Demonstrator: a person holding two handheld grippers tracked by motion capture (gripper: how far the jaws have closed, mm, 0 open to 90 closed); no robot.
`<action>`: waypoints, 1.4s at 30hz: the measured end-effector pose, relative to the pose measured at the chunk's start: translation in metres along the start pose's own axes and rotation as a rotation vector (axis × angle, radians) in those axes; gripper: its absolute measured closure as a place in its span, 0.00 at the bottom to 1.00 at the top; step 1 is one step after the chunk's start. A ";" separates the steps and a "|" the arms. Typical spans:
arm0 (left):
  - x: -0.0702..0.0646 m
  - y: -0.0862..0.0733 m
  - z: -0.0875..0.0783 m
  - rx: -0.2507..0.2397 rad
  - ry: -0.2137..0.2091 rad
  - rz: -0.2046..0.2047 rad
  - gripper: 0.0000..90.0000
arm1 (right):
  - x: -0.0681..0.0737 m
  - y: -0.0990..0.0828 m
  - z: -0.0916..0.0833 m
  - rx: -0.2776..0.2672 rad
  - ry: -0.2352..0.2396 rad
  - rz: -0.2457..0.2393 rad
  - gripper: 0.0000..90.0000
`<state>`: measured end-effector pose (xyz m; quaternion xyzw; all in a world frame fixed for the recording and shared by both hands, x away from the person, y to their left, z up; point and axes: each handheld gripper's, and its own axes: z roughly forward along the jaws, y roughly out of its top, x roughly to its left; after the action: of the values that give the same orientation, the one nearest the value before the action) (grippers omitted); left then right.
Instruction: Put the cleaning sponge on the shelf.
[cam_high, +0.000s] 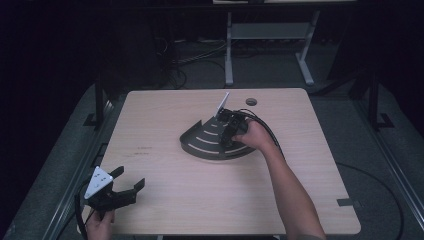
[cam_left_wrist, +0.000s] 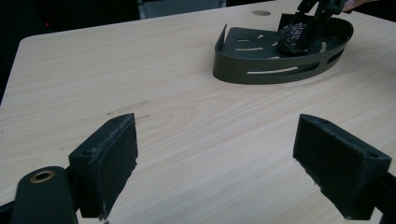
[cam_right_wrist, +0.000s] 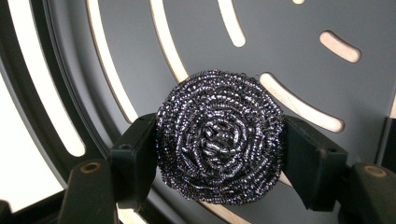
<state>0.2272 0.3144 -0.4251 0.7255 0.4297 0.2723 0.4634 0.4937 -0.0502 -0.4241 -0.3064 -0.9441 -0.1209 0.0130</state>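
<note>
Right up close, the steel scourer sits squeezed between the right gripper's black pads, held just over the slotted floor of the dark corner caddy. In the high view the right gripper dips into that caddy near the middle of the pale wooden table. The left gripper waits at the near left edge, jaws spread wide with nothing between them. Bare wood lies all around the caddy. The room beyond is dark, with cables and a grey table frame on the floor.
</note>
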 end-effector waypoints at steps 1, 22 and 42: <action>0.000 0.000 0.000 0.001 0.001 0.001 0.15 | 0.000 0.000 0.000 -0.002 0.002 0.004 0.35; 0.000 0.001 -0.002 -0.002 -0.001 0.007 0.15 | 0.003 0.000 0.001 0.013 0.004 0.017 0.22; -0.002 0.001 -0.002 -0.004 -0.006 0.007 0.15 | 0.008 -0.019 -0.037 -0.060 -0.005 0.015 0.21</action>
<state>0.2248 0.3134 -0.4234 0.7269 0.4252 0.2729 0.4652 0.4748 -0.0691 -0.3918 -0.3142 -0.9377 -0.1481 0.0023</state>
